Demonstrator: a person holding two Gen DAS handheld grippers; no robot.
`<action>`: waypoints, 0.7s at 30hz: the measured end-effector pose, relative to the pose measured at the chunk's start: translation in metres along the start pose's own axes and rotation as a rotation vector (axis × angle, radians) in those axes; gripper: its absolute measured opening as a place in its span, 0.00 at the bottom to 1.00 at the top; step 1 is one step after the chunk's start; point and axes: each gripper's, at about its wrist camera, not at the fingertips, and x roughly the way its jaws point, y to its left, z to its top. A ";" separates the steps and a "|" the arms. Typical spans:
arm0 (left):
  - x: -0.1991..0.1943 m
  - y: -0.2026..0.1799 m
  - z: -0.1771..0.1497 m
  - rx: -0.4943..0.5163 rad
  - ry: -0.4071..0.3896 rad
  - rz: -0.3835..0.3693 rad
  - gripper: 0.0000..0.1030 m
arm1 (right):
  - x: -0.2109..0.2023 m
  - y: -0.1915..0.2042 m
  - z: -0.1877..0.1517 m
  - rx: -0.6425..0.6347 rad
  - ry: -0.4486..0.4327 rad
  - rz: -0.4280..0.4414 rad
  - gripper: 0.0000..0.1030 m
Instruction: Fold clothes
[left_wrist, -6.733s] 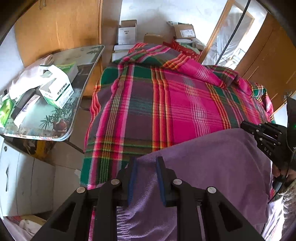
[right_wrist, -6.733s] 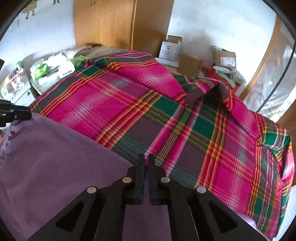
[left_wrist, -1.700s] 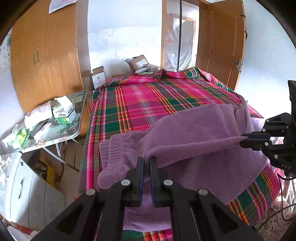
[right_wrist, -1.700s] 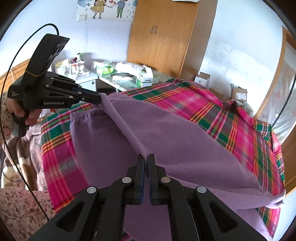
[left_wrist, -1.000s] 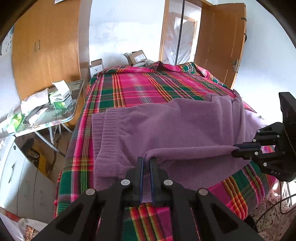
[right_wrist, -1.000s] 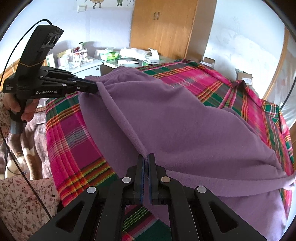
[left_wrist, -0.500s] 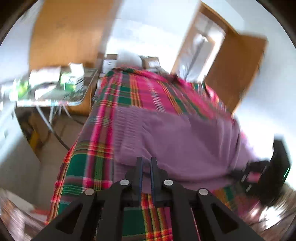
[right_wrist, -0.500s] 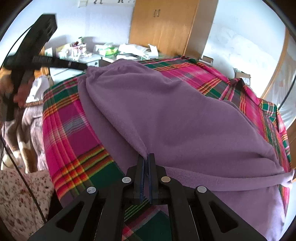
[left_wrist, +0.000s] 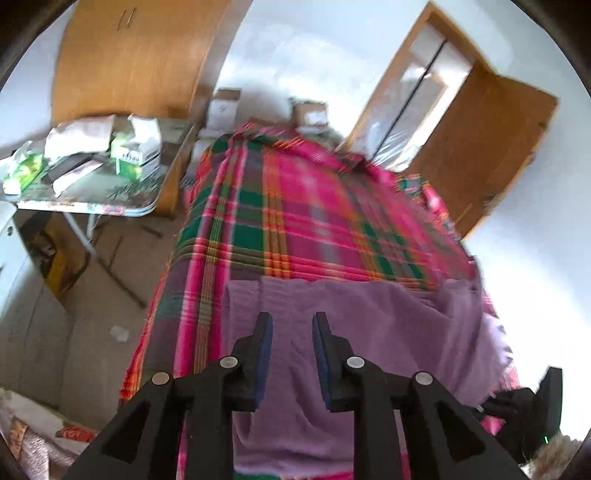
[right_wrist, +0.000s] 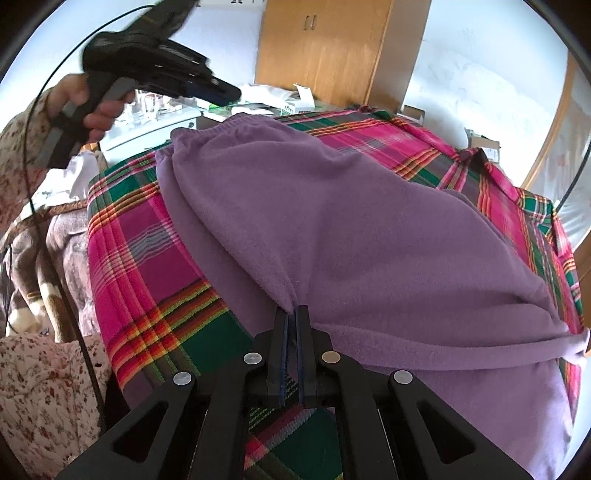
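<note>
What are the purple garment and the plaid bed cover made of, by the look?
Purple garment: looks like fleece or brushed knit, with a matte, fuzzy nap and soft thick folds. Plaid bed cover: seems a flat woven cloth, possibly cotton, with crisp pink, green and orange stripes and no pile.

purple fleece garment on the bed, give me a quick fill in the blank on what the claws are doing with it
1. The right claw is ____ on the purple fleece garment.
2. The left claw is ____, gripping nothing.
3. The garment lies on a pink and green ____ bedcover.

Missing words: shut; open; plaid
</note>
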 end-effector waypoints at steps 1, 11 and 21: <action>0.005 -0.001 0.003 -0.005 0.013 -0.004 0.24 | 0.000 0.000 0.000 0.002 0.001 0.002 0.04; 0.038 0.021 0.031 -0.157 0.102 -0.084 0.25 | -0.002 -0.004 0.000 0.030 0.000 0.026 0.04; 0.056 0.031 0.021 -0.251 0.228 -0.129 0.25 | -0.002 -0.008 -0.001 0.052 -0.002 0.044 0.04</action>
